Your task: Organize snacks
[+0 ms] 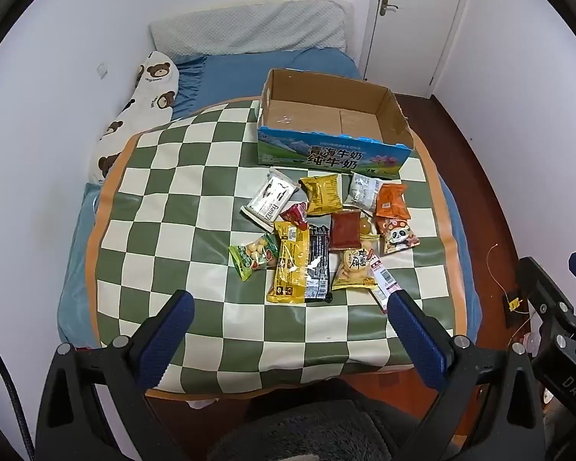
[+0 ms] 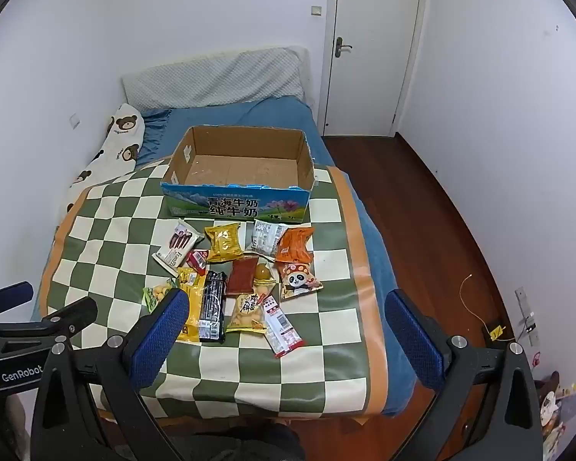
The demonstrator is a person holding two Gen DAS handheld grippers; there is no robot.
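Observation:
Several snack packets lie in a loose pile (image 1: 326, 230) (image 2: 242, 280) on a green-and-cream checkered mat (image 1: 172, 199) (image 2: 107, 226) spread over a bed. An open cardboard milk box (image 1: 332, 153) (image 2: 234, 203) stands empty just behind the pile. In the pile are a white Franzzi packet (image 1: 268, 199) (image 2: 176, 251), a yellow bag (image 1: 322, 192) (image 2: 224, 244), an orange bag (image 1: 393, 201) (image 2: 295, 246) and a panda packet (image 1: 397, 236) (image 2: 299, 280). My left gripper (image 1: 288, 307) is open and empty, held near the pile's front edge. My right gripper (image 2: 286, 309) is open and empty above the pile's front.
The bed has a blue sheet (image 1: 234, 73) (image 2: 249, 115), a grey pillow (image 1: 249, 27) and a bear-print pillow (image 1: 142, 103) (image 2: 111, 146) along the left wall. A white door (image 2: 372, 46) and wooden floor (image 2: 422, 211) lie to the right. Cables lie on the floor (image 2: 480, 307).

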